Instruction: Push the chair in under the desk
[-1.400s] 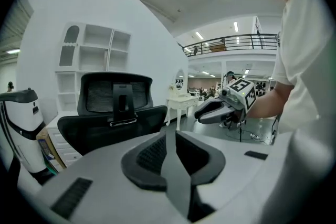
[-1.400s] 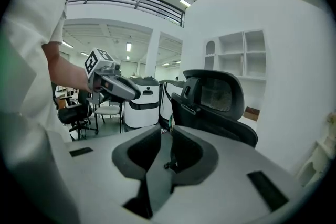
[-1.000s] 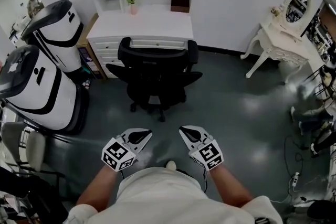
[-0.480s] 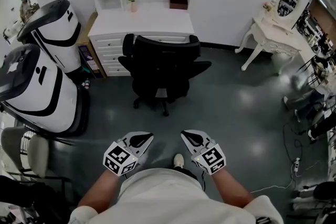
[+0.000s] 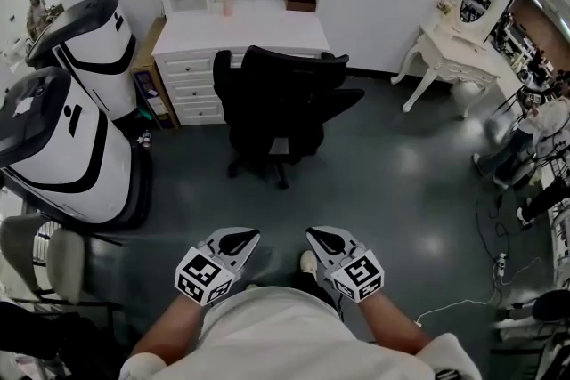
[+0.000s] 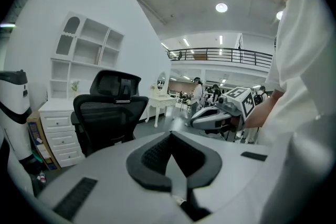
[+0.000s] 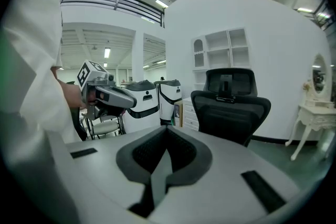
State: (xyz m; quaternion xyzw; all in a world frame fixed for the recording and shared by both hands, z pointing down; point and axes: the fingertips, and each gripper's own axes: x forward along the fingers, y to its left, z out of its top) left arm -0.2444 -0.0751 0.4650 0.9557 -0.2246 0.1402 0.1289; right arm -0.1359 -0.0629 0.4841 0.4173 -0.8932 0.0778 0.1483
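The black office chair (image 5: 280, 107) stands on the grey floor in front of the white desk (image 5: 240, 29), pulled out and turned a little to the right. My left gripper (image 5: 239, 237) and right gripper (image 5: 321, 236) are held side by side close to my body, well short of the chair. Both are shut with nothing in them. In the left gripper view the jaws (image 6: 168, 137) are closed, with the chair (image 6: 110, 113) ahead on the left. The right gripper view shows closed jaws (image 7: 167, 132) and the chair (image 7: 231, 105) ahead on the right.
Two large white-and-black machines (image 5: 62, 120) stand left of the chair, with a grey seat (image 5: 36, 254) in front of them. A white dressing table with an oval mirror (image 5: 463, 31) is at the right. Cables (image 5: 494, 280) lie on the floor at the right edge.
I have moved across the floor with both grippers, so the view has shifted and the chair shows more from its side. Both grippers stay shut and empty.
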